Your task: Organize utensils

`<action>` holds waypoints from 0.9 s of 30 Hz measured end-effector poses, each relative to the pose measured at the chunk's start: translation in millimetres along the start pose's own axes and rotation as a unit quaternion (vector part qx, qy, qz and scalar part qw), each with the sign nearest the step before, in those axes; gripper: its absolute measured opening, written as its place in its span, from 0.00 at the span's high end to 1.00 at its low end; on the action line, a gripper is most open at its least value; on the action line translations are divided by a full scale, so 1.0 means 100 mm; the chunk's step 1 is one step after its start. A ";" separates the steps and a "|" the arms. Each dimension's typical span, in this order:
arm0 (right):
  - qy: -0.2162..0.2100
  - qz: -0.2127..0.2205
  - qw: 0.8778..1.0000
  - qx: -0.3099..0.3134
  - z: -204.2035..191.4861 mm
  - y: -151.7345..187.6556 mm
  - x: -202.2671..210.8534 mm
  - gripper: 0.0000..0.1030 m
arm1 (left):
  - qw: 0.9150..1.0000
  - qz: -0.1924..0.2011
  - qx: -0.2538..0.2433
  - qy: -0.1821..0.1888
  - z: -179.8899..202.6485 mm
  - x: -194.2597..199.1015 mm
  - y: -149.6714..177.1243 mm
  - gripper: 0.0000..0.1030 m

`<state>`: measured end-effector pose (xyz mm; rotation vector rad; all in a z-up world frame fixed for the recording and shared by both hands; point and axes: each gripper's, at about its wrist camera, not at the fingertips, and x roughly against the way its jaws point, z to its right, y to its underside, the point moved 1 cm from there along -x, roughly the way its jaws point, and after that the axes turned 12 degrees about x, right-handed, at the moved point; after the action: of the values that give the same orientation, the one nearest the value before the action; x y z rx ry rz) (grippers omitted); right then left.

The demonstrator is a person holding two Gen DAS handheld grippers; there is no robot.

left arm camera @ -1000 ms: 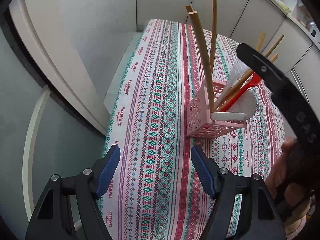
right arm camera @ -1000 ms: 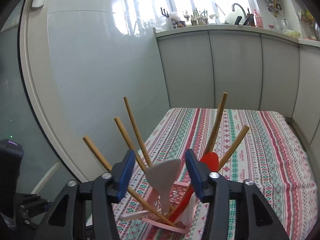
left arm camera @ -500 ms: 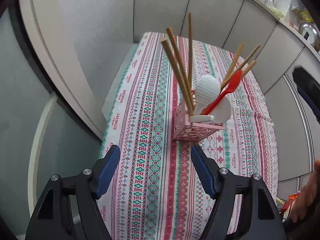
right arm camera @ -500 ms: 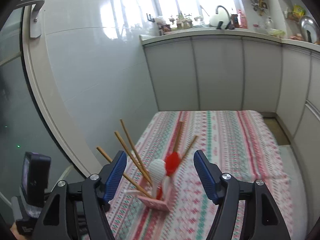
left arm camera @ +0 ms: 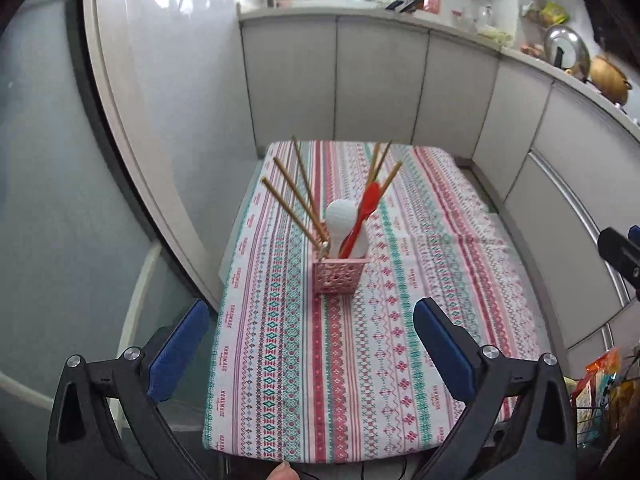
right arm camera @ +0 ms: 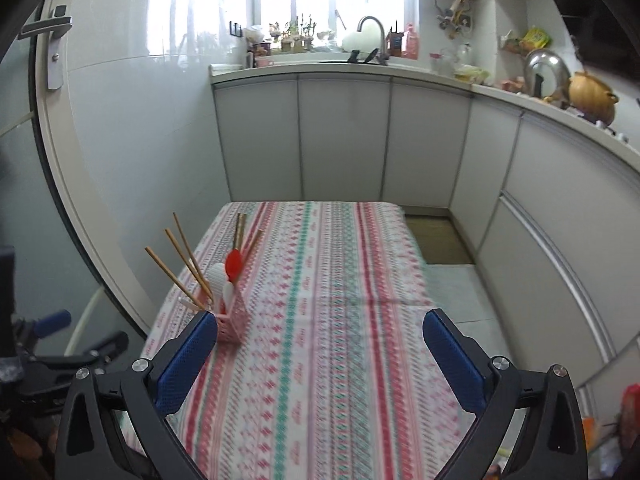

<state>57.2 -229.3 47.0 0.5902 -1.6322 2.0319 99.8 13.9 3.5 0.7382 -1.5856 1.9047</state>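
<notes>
A pink perforated utensil basket [left arm camera: 339, 276] [right arm camera: 231, 322] stands upright on the striped tablecloth [left arm camera: 420, 264] [right arm camera: 328, 280]. Out of it stick several wooden chopsticks [left arm camera: 296, 196] [right arm camera: 180, 264], a white rice paddle [left arm camera: 342, 218] [right arm camera: 219, 280] and a red spoon [left arm camera: 365, 216] [right arm camera: 233, 262]. My left gripper [left arm camera: 311, 330] hangs well back from the basket, above the table's near end, its jaws opening wide with nothing between them. My right gripper [right arm camera: 319, 340] is also back and high, jaws opening wide and empty, the basket just beyond its left finger [right arm camera: 188, 356].
White kitchen cabinets [right arm camera: 344, 140] wrap the far and right sides, with a sink and clutter on the counter. A glass door with a curved frame [left arm camera: 132, 184] runs along the left. The other gripper's tip [left arm camera: 620, 252] shows at the left wrist view's right edge.
Both grippers have drawn back and up from the basket, which now looks small and far off. Both pairs of jaws have spread wider. The utensils stay in the basket.
</notes>
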 end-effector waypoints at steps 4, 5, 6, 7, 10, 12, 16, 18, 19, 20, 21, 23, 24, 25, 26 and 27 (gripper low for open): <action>0.015 0.005 1.000 -0.005 0.11 0.08 0.37 0.00 | 0.999 0.038 -0.013 0.010 0.14 0.44 0.08 0.00; 0.015 0.006 1.000 -0.006 0.13 0.10 0.44 0.00 | 0.999 0.047 -0.014 0.015 0.18 0.56 0.09 0.00; 0.016 0.007 1.000 -0.007 0.14 0.12 0.51 0.00 | 0.998 0.052 -0.014 0.019 0.18 0.64 0.10 0.00; 0.016 0.009 1.000 -0.008 0.16 0.12 0.59 0.00 | 0.998 0.059 -0.015 0.023 0.20 0.75 0.11 0.00; 0.015 0.019 1.000 -0.013 0.18 0.15 0.75 0.00 | 0.997 0.073 -0.016 0.028 0.27 0.95 0.14 0.00; 0.014 0.022 0.999 -0.020 0.20 0.17 0.82 0.00 | 0.996 0.078 -0.017 0.028 0.30 1.03 0.16 0.00; 0.013 0.025 0.999 -0.031 0.26 0.18 0.91 0.00 | 0.996 0.080 -0.018 0.033 0.34 1.14 0.19 0.00; 0.016 0.027 0.999 -0.033 0.27 0.17 0.92 0.00 | 0.996 0.082 -0.018 0.035 0.34 1.17 0.19 0.00; 0.016 0.028 0.999 -0.035 0.28 0.17 0.94 0.00 | 0.996 0.083 -0.018 0.035 0.34 1.18 0.19 0.00; 0.016 0.027 0.999 -0.036 0.29 0.18 0.94 0.00 | 0.996 0.084 -0.017 0.035 0.34 1.18 0.19 0.00; 0.015 0.027 0.999 -0.037 0.29 0.17 0.95 0.00 | 0.996 0.085 -0.015 0.036 0.32 1.18 0.18 0.00; 0.013 0.028 0.999 -0.038 0.29 0.17 0.96 0.00 | 0.996 0.084 -0.015 0.035 0.30 1.17 0.17 0.00; 0.011 0.028 0.999 -0.037 0.28 0.17 0.97 0.00 | 0.996 0.084 -0.014 0.036 0.29 1.15 0.18 0.00; 0.008 0.028 0.999 -0.038 0.27 0.17 0.98 0.00 | 0.996 0.083 -0.012 0.036 0.28 1.15 0.17 0.00; 0.005 0.028 0.999 -0.038 0.27 0.17 0.98 0.00 | 0.996 0.084 -0.012 0.035 0.28 1.15 0.17 0.00; 0.006 0.028 0.999 -0.038 0.26 0.17 0.99 0.00 | 0.996 0.084 -0.012 0.035 0.28 1.12 0.17 0.00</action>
<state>-30.8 -249.2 97.8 0.5107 -1.7286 2.0001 10.9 -8.8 75.7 0.5354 -1.6691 2.0030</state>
